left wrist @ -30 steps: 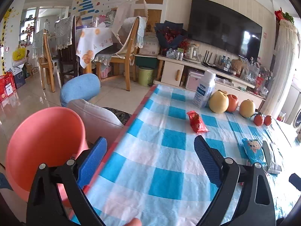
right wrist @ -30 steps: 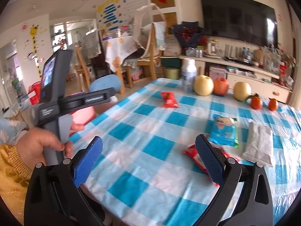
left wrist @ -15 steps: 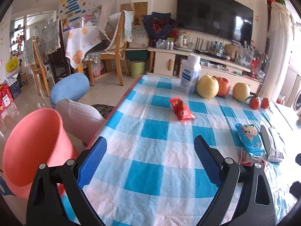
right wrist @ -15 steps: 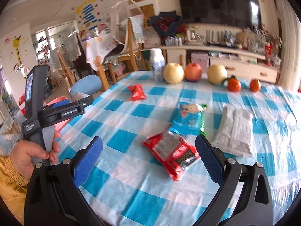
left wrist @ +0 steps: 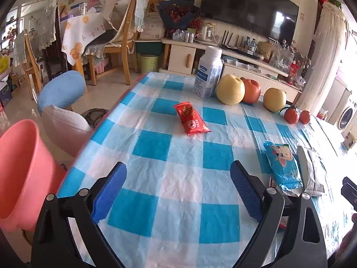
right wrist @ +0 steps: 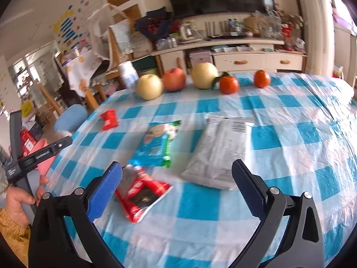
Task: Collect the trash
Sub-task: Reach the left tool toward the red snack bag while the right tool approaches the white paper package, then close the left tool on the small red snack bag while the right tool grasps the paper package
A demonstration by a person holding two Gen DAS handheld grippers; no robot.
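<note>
Left wrist view: my left gripper (left wrist: 178, 192) hangs wide open and empty over the blue-checked tablecloth (left wrist: 154, 145), nothing between its blue pads. The small red packet (left wrist: 191, 119) lies ahead of it, well apart, on the cloth short of the white bottle (left wrist: 208, 73) and the row of fruit. The blue snack bag (left wrist: 282, 165) and the silver wrapper (left wrist: 311, 174) lie off to the right, side by side and seemingly touching. The pink bin (left wrist: 20, 174) stands beside the table's left edge, mouth up, nothing visible in the part of it shown.

Right wrist view: my right gripper (right wrist: 177, 189) is likewise spread wide and holding nothing, poised low over the litter. A red-and-black wrapper (right wrist: 142, 195) lies just beside the left pad, partly hidden behind it; the blue snack bag (right wrist: 157, 144) sits just beyond, the silver wrapper (right wrist: 219, 154) toward the right pad. The picture is smeared, so whether the red wrapper overlaps the blue bag I cannot say.

I judge this the opening step: all four pieces of trash are on the table, none yet gripped. The next move calls for shifting the right gripper leftward to straddle the red-and-black wrapper, lowering the pads to the cloth, and closing on the thin foil without pinching the tablecloth.
</note>
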